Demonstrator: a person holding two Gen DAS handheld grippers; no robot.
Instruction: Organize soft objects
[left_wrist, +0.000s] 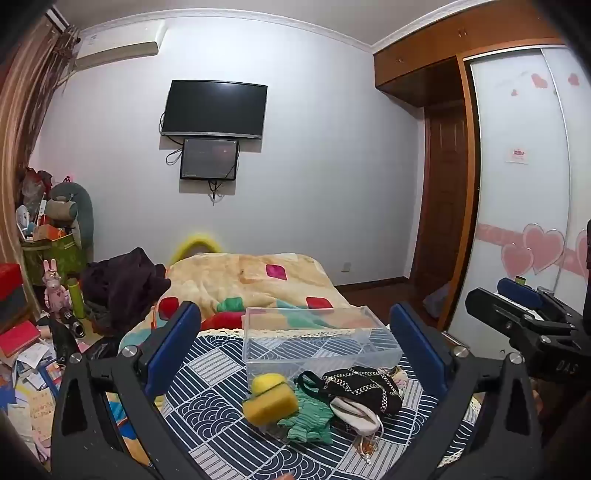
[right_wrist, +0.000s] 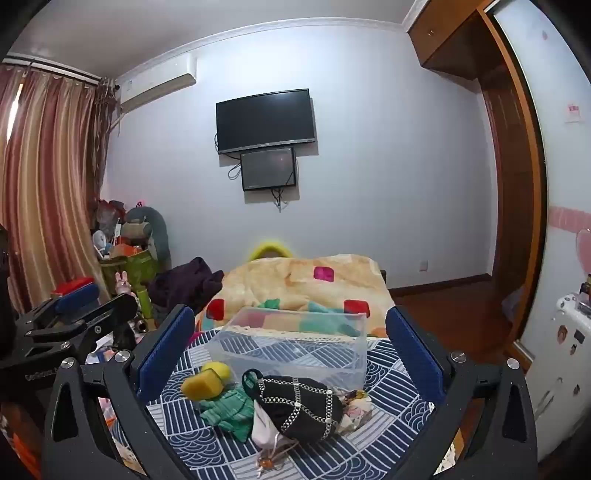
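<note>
Clear plastic is what I am aiming everything toward: the box (left_wrist: 321, 339) is sitting empty on the blue patterned cloth (left_wrist: 207, 417), just behind the little heap of soft things, presumably so each one only needs a short lift to go in. I am holding my left hand-held gripper (left_wrist: 306, 347) above the near edge of the cloth with its fingers spread wide and nothing between them, and my right hand-held gripper (right_wrist: 291, 347) is hovering the same way, wide and empty, beside the left. The two yellow sponges (left_wrist: 269, 397) are lying at the left of the heap, one leaning on the other, touching the green knitted cloth (left_wrist: 308, 417). To the right, the black pouch with the chain (left_wrist: 365, 387) is lying partly over a white drawstring bag (left_wrist: 354, 415), with something flowery tucked behind it that I cannot make out. I am judging the sorting as not yet begun, since the box holds nothing. The sponges look like the easiest first pick for my left side.
</note>
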